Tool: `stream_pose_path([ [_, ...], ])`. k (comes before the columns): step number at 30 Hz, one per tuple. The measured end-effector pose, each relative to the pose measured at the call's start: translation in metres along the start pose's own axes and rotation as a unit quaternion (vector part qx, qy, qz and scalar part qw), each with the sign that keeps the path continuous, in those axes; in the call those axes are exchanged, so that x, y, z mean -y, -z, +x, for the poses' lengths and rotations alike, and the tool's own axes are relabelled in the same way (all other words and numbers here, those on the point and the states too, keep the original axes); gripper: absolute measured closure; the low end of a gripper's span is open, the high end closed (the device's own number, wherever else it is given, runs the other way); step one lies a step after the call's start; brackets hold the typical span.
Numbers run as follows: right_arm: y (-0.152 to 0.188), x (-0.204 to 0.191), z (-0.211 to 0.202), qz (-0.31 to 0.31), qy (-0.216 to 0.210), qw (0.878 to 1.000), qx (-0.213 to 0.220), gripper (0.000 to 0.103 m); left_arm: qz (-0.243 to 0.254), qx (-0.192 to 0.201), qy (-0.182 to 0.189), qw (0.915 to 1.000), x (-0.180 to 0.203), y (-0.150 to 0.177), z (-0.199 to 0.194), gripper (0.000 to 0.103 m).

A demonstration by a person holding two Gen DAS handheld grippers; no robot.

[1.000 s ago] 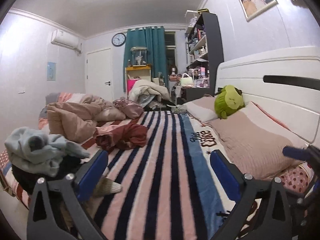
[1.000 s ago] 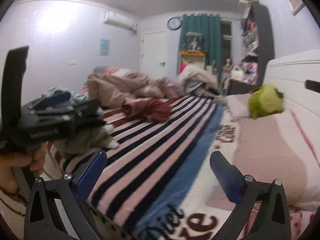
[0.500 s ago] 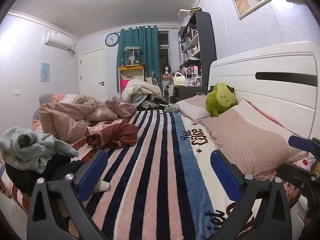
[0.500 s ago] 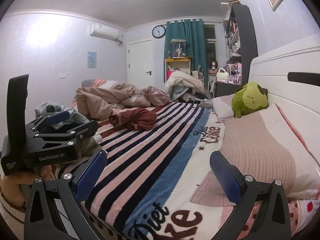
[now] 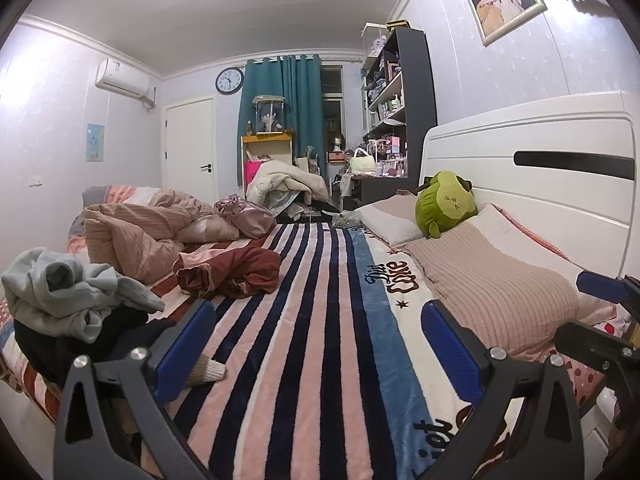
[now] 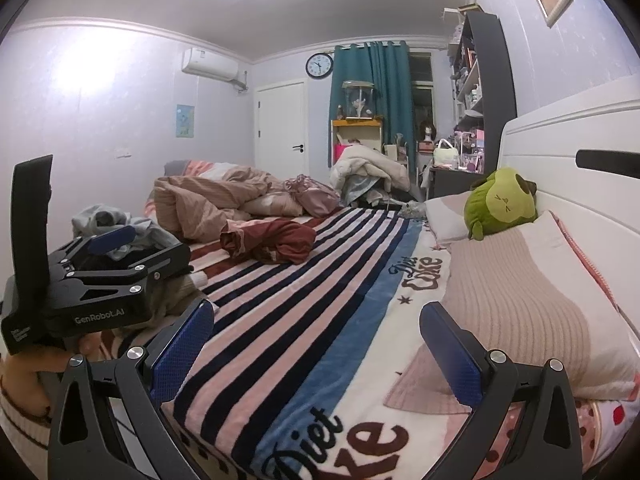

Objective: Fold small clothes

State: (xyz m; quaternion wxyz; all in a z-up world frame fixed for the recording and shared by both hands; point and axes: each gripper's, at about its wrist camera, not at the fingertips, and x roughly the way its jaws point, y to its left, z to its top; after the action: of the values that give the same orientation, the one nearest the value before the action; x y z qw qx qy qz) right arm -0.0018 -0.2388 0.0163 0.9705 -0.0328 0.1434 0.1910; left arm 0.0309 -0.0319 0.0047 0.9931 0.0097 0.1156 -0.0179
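A pile of small clothes lies at the bed's left edge: a light grey-blue garment (image 5: 60, 292) on top of a dark one (image 5: 80, 344), with a sock (image 5: 206, 372) beside them. A dark red garment (image 5: 236, 272) lies crumpled further along the striped blanket (image 5: 316, 320); it also shows in the right wrist view (image 6: 276, 240). My left gripper (image 5: 316, 344) is open and empty above the blanket near the pile. My right gripper (image 6: 316, 348) is open and empty over the bed's near edge. The left gripper's body (image 6: 92, 284) shows at the left of the right wrist view.
A rumpled pink duvet (image 5: 136, 232) fills the far left of the bed. Pillows (image 5: 492, 280) and a green plush toy (image 5: 444, 204) lie along the white headboard (image 5: 540, 168). A cluttered desk and dark shelves (image 5: 396, 120) stand beyond the bed.
Both grippers have drawn back and tilted up, so more of the bed and room shows. Both stay open and empty.
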Motion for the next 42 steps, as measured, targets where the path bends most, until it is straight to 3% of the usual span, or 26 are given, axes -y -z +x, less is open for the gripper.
stream_pose_path([
  [42, -0.006, -0.016, 0.0, 0.005, -0.007, 1.0, 0.003, 0.0, -0.004, -0.001, 0.01, 0.9999, -0.008, 0.003, -0.001, 0.001],
])
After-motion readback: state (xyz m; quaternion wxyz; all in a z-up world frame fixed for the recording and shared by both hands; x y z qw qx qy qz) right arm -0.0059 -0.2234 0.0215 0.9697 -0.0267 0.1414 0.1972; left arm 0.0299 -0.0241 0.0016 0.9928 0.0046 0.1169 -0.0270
